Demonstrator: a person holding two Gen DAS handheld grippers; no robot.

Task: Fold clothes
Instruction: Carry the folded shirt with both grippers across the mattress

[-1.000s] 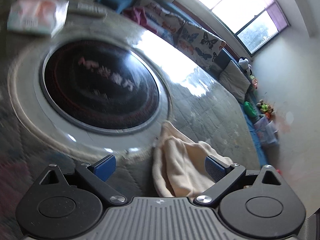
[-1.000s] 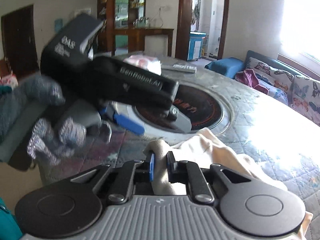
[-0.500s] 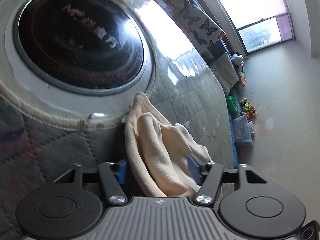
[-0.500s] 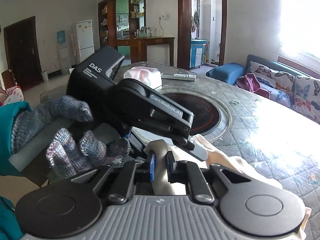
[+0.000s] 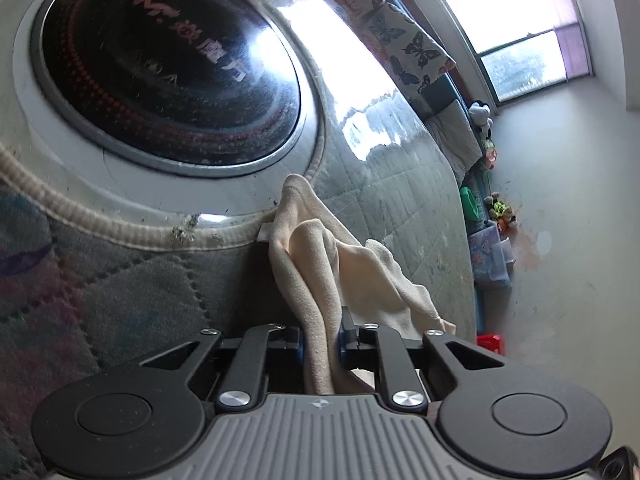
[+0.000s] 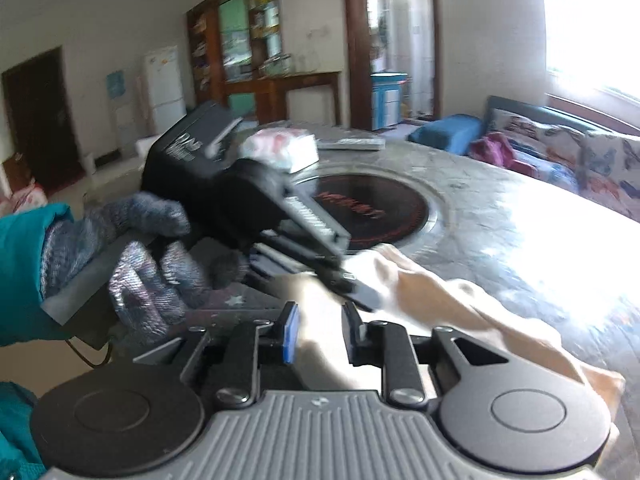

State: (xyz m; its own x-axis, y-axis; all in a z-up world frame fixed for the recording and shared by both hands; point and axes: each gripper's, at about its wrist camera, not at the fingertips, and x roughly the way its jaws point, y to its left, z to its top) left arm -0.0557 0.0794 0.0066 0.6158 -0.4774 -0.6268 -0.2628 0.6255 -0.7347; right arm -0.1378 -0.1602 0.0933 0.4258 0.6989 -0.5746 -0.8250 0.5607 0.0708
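Observation:
A cream cloth point(image 5: 320, 248) lies bunched on the quilted table cover point(image 5: 120, 300). My left gripper point(image 5: 320, 340) is shut on a thick fold of it near the rim of the round hob. In the right wrist view the same cloth point(image 6: 460, 304) trails off to the right, blurred by motion. My right gripper point(image 6: 320, 332) stands open, its pads apart, with a pale stretch of the cloth lying loosely between them. The left gripper point(image 6: 348, 284) reaches in from the left there, held by a gloved hand point(image 6: 152, 264) in a teal sleeve.
A black round hob point(image 5: 168, 64) sits in the middle of the table. At the far side lie a tissue pack point(image 6: 284, 148) and a remote point(image 6: 348, 144). A sofa with butterfly cushions point(image 6: 580, 160) stands beyond the table's right edge.
My left gripper came down over the cloth and shut on its fold. My right gripper, shut on the cloth before, has spread its fingers.

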